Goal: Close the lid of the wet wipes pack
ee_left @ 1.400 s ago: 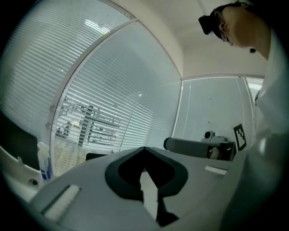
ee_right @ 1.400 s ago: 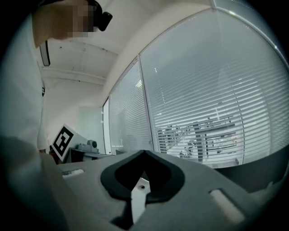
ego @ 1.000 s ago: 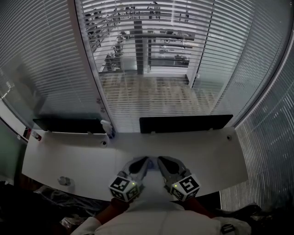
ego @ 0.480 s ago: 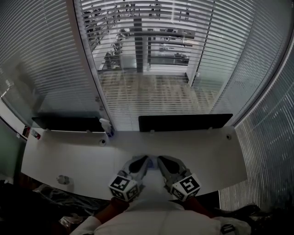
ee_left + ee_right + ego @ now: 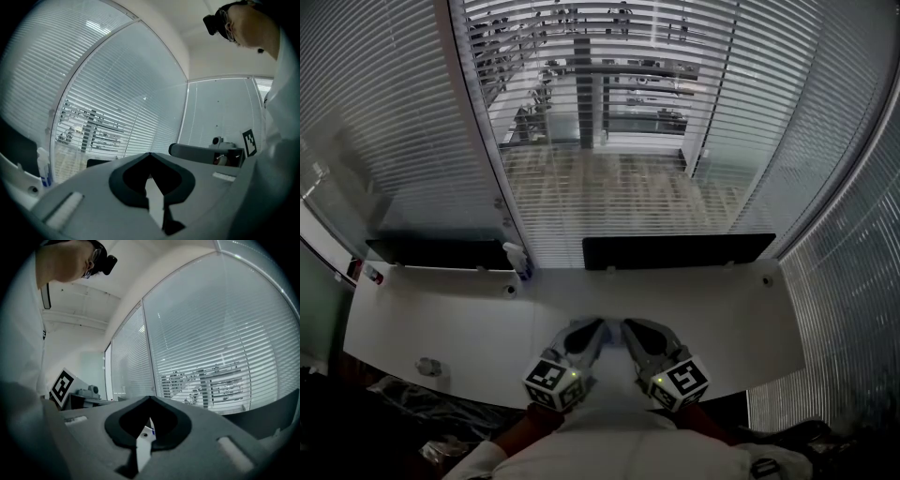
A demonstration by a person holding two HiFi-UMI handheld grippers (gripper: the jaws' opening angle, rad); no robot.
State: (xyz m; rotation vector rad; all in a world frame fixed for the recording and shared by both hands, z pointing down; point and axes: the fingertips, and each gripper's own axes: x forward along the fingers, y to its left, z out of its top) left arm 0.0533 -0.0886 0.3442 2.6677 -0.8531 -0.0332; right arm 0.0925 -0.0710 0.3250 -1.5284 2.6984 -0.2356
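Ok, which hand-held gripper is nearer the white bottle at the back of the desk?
Left. The left hand-held gripper sits in front of the white bottle, slightly to its right; the right hand-held gripper lies beside the left one, farther right.

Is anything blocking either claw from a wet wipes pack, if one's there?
No wipes pack shows in any view. The left claw and right claw hang shut over the desk; only bare desktop lies just ahead.
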